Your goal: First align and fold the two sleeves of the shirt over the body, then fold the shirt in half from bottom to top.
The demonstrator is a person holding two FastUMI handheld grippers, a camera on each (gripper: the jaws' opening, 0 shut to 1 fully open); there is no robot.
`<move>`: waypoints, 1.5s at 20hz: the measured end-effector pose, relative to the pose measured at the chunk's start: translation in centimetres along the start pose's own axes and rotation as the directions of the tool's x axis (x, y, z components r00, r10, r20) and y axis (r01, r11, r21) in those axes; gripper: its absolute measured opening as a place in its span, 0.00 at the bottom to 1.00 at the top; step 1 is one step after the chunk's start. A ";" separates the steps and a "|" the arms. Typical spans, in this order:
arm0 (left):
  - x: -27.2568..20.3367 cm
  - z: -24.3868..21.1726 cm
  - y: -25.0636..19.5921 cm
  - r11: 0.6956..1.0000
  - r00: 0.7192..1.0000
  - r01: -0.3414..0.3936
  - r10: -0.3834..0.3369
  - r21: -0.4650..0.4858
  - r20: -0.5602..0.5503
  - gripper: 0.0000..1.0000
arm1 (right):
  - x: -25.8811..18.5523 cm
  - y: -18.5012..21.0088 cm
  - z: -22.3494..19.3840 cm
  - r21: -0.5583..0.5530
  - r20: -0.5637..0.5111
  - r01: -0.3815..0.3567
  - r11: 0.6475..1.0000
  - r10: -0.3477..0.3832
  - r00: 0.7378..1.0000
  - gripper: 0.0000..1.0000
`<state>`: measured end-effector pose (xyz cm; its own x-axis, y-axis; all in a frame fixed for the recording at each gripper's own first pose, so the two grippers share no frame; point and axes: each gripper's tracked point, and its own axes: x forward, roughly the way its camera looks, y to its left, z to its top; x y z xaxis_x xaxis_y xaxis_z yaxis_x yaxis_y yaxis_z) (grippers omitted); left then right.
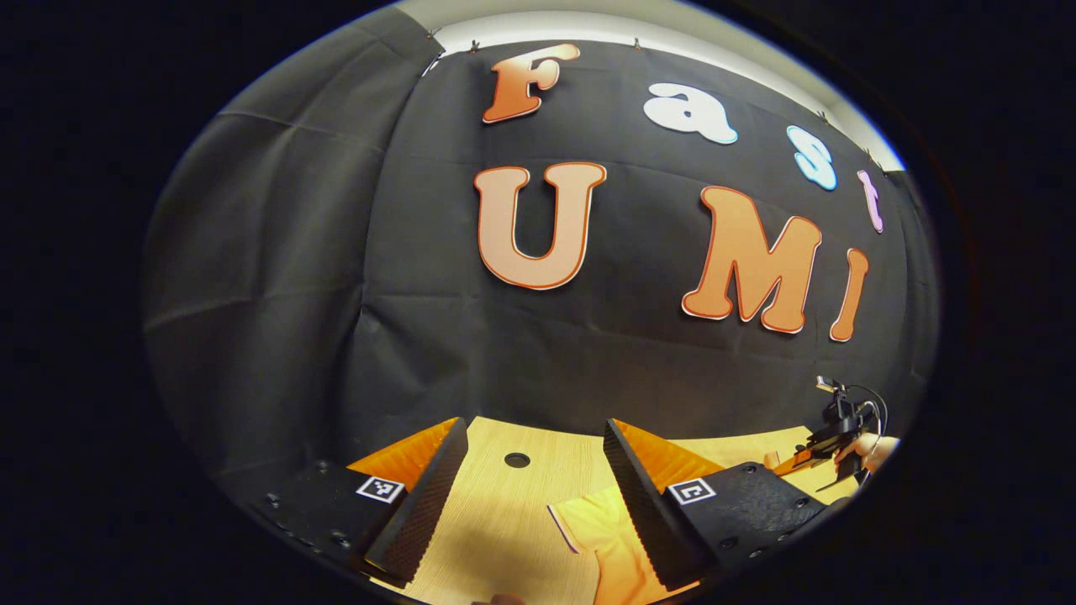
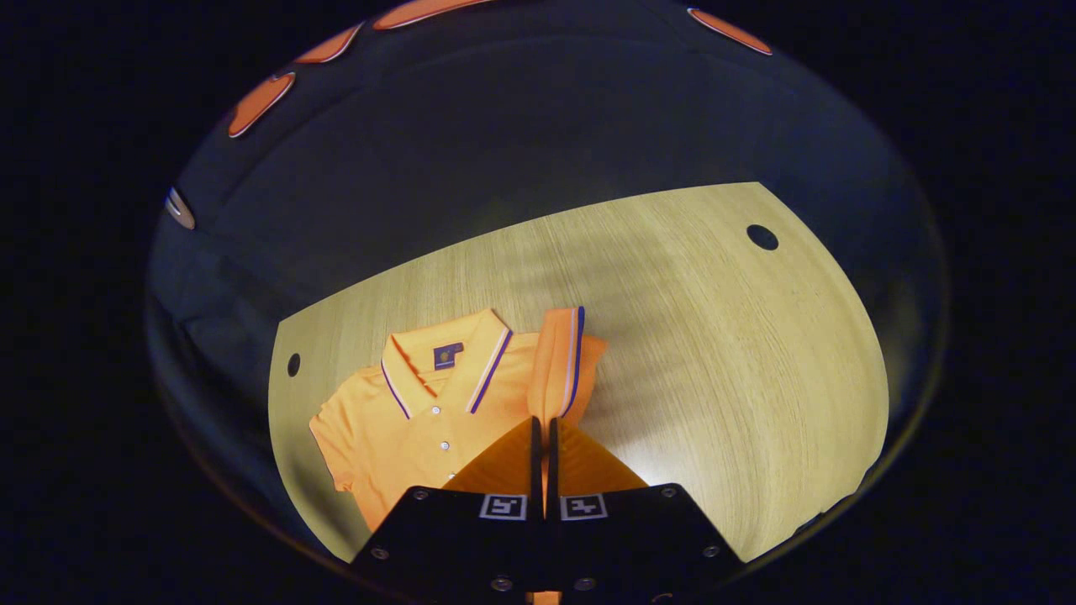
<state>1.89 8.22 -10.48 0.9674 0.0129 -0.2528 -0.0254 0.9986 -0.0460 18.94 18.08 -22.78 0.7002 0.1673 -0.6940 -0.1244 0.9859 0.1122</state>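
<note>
The shirt (image 2: pixel 420 412) lies flat on the desk (image 2: pixel 714 353), collar away from us and buttons up. In the right gripper view, our right tongs (image 2: pixel 542 437) are pinched shut on one sleeve (image 2: pixel 559 361), which stands lifted as a narrow strip. Its striped cuff points away from us, and its long axis runs almost straight ahead along the fingers. The shirt's body spreads off to the left of the tongs in that view, so we judge the sleeve has to travel sideways that way, keeping its length parallel to the button line, to land over the chest.

In the left gripper view, our left tongs (image 1: pixel 530 496) are spread wide with nothing between them. They hover above the desk, aimed mostly at the wall. A corner of the shirt (image 1: pixel 601 529) lies just below and near the right-hand finger. The other sleeve (image 2: pixel 332 437) lies flat at the far left edge of the shirt, so we reckon the left tongs are the ones to take it.
</note>
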 end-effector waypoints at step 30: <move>8.0 -17.0 -2.9 0.992 0.880 -0.009 -0.052 -0.127 -0.472 0.98 | -5.4 7.8 -2.0 -0.182 0.076 -0.217 0.959 0.234 0.969 0.99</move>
<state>5.40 4.55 -28.80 0.7338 -0.0649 -0.6763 -0.0662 0.9839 -0.1663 12.77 24.82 -19.57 0.7030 0.3933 -0.5925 -0.3996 0.9077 0.1285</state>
